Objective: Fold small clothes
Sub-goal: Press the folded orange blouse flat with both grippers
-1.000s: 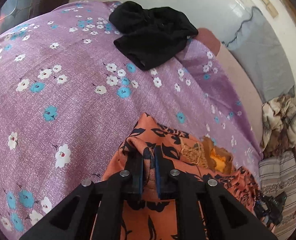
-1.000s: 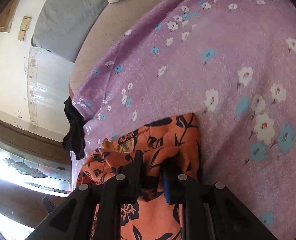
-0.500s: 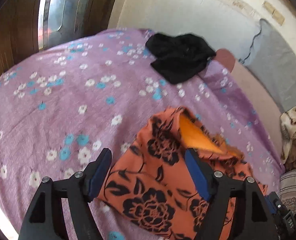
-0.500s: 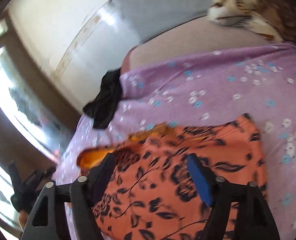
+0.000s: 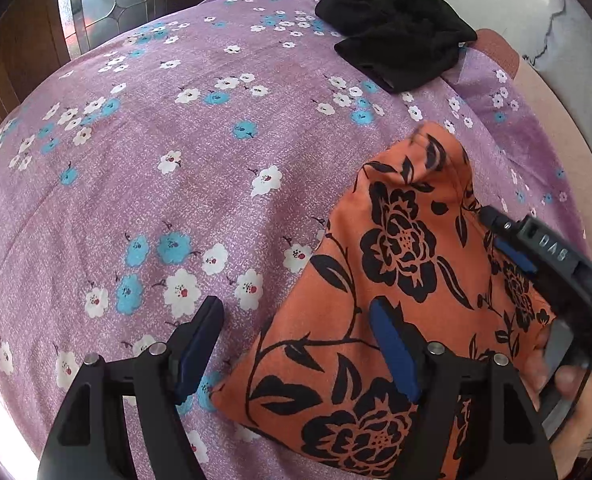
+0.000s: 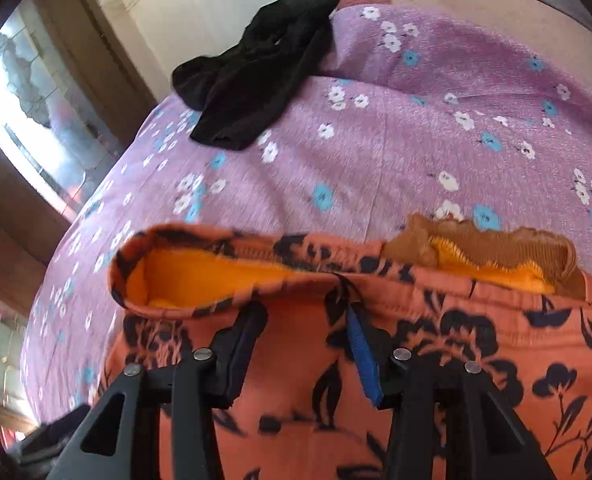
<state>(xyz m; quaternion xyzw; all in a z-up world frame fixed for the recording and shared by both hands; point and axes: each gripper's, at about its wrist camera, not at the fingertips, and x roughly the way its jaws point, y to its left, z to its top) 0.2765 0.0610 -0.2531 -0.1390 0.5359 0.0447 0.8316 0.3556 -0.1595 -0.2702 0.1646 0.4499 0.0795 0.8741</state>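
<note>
Orange garment part-folded on bedspread; left gripper spread, empty; right gripper closing over it, unpinched; black garment far, unfolded.

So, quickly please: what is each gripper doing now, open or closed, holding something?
Left gripper: open, holds nothing, above the edge of the orange floral garment.
Right gripper: jaws closing over the same garment, pads not pressing yet.

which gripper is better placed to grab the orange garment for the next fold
Right. The right gripper has closing jaws around the orange black-flowered garment near its open edge. The left gripper stands open, straddling the garment's side edge and the purple floral bedsheet.
</note>
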